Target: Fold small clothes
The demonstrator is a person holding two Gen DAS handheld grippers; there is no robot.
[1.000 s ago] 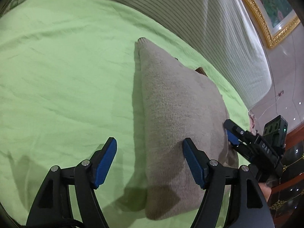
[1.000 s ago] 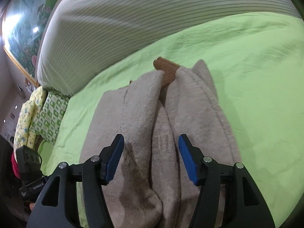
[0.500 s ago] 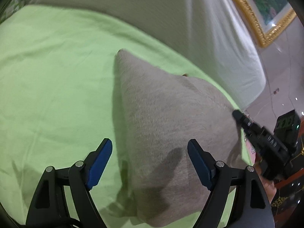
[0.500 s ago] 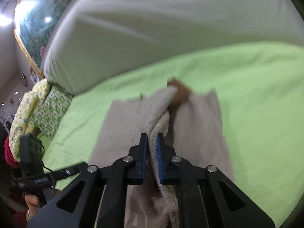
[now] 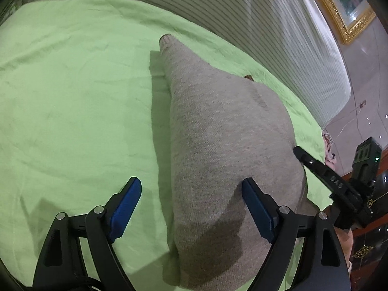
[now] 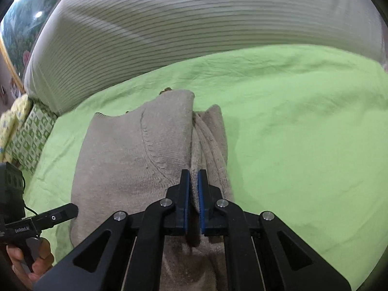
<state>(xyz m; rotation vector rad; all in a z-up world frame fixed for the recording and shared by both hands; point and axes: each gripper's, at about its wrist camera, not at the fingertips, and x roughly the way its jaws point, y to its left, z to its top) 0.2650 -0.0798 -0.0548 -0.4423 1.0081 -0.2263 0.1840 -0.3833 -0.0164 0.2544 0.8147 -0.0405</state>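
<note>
Right tongs [image 6: 193, 194]: pinched together on a raised ridge of the grey knit garment [image 6: 135, 150], the fabric caught between the blue pads [image 6: 185, 191]; they closed on it within the last moment.
Left tongs [image 5: 191, 208]: standing wide apart and just now opening further, nothing clamped; one blue pad is over the green sheet [image 5: 72, 92], the other above the garment's near part, whose edge lies between them.
Garment: a small beige-grey sweater, already partly folded lengthwise, lying flat on the bed; a cuffed end [image 5: 167, 40] points toward the far side, and a brown patch [image 6: 167, 89] peeks out beyond the top.
Handling: soft, limp and light, I judge; the knit will sag and stretch if lifted from one point, and the layers may slide over each other.
Where to hold: best at a hem or folded edge, both layers pinched, with the second tongs on the opposite corner.
Far side: a striped pale bolster [image 6: 206, 24] runs along the bed; a patterned pillow [image 6: 29, 135] sits at the left end.
</note>
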